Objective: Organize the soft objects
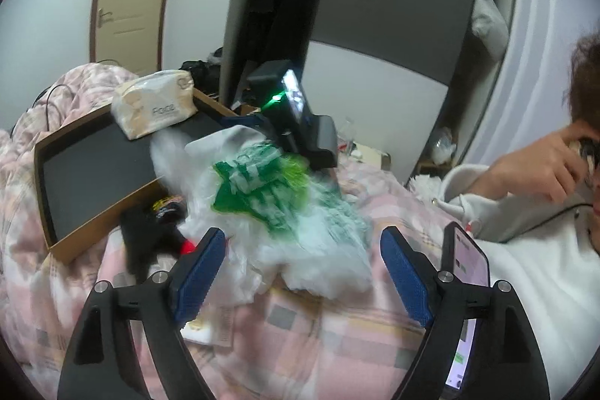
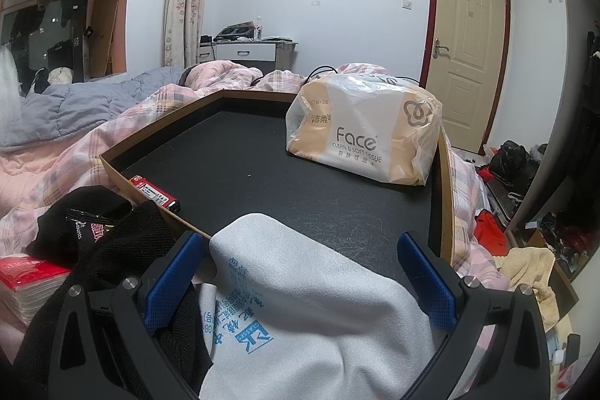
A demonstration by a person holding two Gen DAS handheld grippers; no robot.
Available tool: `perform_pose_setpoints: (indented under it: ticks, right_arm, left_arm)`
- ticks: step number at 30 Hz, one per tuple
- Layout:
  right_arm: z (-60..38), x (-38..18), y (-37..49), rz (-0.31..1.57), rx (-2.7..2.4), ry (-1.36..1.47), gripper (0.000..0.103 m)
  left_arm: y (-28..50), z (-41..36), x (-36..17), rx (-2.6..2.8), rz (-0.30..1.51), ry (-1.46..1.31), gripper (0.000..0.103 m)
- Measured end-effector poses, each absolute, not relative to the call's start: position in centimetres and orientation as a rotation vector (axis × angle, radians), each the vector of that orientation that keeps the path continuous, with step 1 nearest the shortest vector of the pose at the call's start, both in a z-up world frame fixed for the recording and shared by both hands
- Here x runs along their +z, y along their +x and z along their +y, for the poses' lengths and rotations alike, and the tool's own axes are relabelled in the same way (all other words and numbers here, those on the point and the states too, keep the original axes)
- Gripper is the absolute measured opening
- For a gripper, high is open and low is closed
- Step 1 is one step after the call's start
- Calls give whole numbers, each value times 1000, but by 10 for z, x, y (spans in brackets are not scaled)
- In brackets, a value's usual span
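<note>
A white plastic bag with green print (image 1: pixel 270 190) lies crumpled and blurred on the pink plaid bedcover (image 1: pixel 300 332). My left gripper (image 1: pixel 303 265) stands open just short of it, and its blue pads do not touch it. In the right wrist view a pale grey cloth with blue print (image 2: pixel 307 306) drapes over the front rim of a cardboard tray with a black floor (image 2: pixel 300 175). It lies between the wide-open fingers of my right gripper (image 2: pixel 300 282). A "Face" tissue pack (image 2: pixel 360 137) sits in the tray's far right corner.
A black garment (image 2: pixel 93 235) and a red tissue pack (image 2: pixel 22 283) lie left of the tray, and a red lighter (image 2: pixel 153 194) rests inside its front left rim. At the right of the left wrist view a person in white (image 1: pixel 525 231) holds a phone (image 1: pixel 465 272).
</note>
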State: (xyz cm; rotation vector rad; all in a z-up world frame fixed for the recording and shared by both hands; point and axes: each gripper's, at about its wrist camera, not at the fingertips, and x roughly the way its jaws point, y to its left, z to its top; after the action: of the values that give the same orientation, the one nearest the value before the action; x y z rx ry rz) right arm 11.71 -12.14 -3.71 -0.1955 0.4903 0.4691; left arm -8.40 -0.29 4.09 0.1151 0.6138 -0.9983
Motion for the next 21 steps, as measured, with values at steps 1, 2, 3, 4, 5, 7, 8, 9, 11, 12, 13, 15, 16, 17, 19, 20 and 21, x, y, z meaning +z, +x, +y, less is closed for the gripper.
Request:
perform_pose_setpoints:
  ticks: [1,2,3,4,5,7,8,9,11,12,13,15,16,17,19,20,21]
  right_arm:
    - [-121,-37,117,490,469,-196,103]
    - [-121,-37,117,490,469,-195,103]
    - [-121,-37,117,490,469,-195,103]
    - [-121,-37,117,490,469,-195,103]
    - [-121,-37,117,490,469,-196,103]
    - [-121,-37,117,490,469,-195,103]
    - [-121,-37,117,490,469,-195,103]
    - [-121,-37,117,490,469,-196,103]
    - [-121,-37,117,490,469,-195,103]
    - [-121,-37,117,490,469,-195,103]
    - [-121,-37,117,491,469,-195,103]
    - [-122,-37,117,490,469,-195,103]
    - [-121,-37,117,490,469,-195,103]
    - [-121,-37,117,490,469,-195,103]
    - [-121,-37,117,490,469,-195,103]
    - [-121,-37,117,490,469,-195,103]
    - [-121,-37,117,490,469,-195,103]
  left_arm:
    - [-87,-4,42,-999,610,120,83]
    - [-90,-4,42,-999,607,121,83]
    - [-93,-3,44,-999,604,125,83]
    - [-97,-2,45,-998,598,130,83]
    - [-99,-1,46,-997,593,133,83]
    - [-103,6,50,-992,576,137,83]
    - [-105,9,52,-987,568,137,83]
    - [-107,13,54,-981,560,137,83]
    - [-109,22,58,-969,544,132,83]
    - [-110,28,61,-961,530,126,83]
    - [-111,34,64,-955,516,117,83]
    - [-111,46,69,-934,490,93,84]
    - [-112,51,70,-915,478,80,87]
    - [-111,61,72,-879,458,59,89]
    - [-107,77,75,-804,423,18,103]
    - [-103,86,74,-756,402,-4,103]
    - [-99,93,73,-709,390,-23,103]
